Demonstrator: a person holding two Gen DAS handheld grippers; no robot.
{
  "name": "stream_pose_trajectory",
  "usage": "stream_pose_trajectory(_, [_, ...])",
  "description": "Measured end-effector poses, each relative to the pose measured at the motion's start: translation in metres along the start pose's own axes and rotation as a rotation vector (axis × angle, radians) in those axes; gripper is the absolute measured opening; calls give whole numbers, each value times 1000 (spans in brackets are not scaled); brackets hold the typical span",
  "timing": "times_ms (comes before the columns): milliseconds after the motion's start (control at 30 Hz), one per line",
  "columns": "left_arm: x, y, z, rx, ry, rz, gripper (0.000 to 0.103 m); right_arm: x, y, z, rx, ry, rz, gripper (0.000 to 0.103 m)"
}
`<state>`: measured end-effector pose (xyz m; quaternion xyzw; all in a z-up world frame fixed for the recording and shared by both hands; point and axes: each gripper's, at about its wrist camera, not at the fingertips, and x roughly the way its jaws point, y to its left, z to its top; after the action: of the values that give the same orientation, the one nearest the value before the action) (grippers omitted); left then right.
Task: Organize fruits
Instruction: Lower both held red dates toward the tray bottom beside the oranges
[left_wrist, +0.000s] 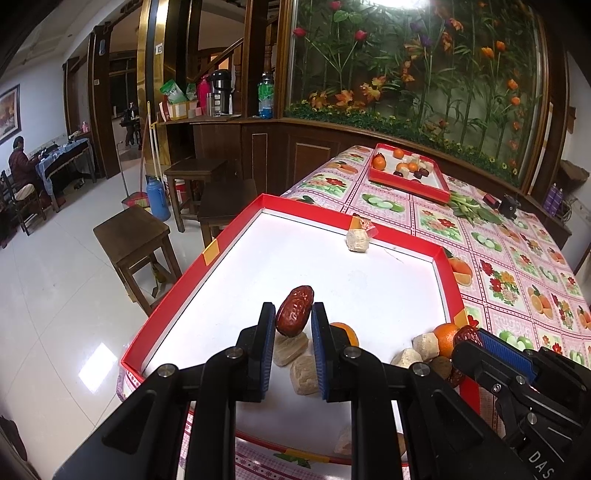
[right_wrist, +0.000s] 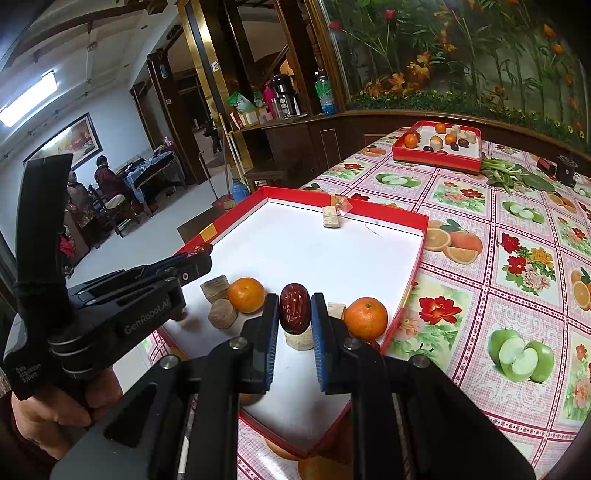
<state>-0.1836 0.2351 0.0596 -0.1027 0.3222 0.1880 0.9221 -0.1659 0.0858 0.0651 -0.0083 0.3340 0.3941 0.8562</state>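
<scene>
My left gripper (left_wrist: 293, 309) is shut on a wrinkled red date (left_wrist: 294, 314), held above the near part of a red-rimmed white tray (left_wrist: 177, 288). My right gripper (right_wrist: 294, 300) is shut on a second red date (right_wrist: 294, 308) over the same tray (right_wrist: 413, 266). Below lie two oranges (right_wrist: 246, 294) (right_wrist: 366, 318) and several beige cakes (right_wrist: 222, 313), one of them (right_wrist: 331, 217) alone at the far rim. In the left wrist view the right gripper (left_wrist: 480, 338) enters at the lower right. The right wrist view shows the left gripper (right_wrist: 201, 254) at the tray's left rim.
A second red tray (left_wrist: 406, 184) with oranges, dates and cakes stands at the far end of the flowered tablecloth (right_wrist: 517, 258). Green leaves (left_wrist: 469, 208) and a small black device (left_wrist: 509, 206) lie beside it. Wooden stools (left_wrist: 136, 236) stand off the table's left edge. A hand (right_wrist: 55, 406) holds the left gripper.
</scene>
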Motion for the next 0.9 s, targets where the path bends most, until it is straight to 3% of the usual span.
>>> stream_pose_trajectory(900, [7,-4,-4,10,22,-5,18,9,-14,-4,63,38,-39,19])
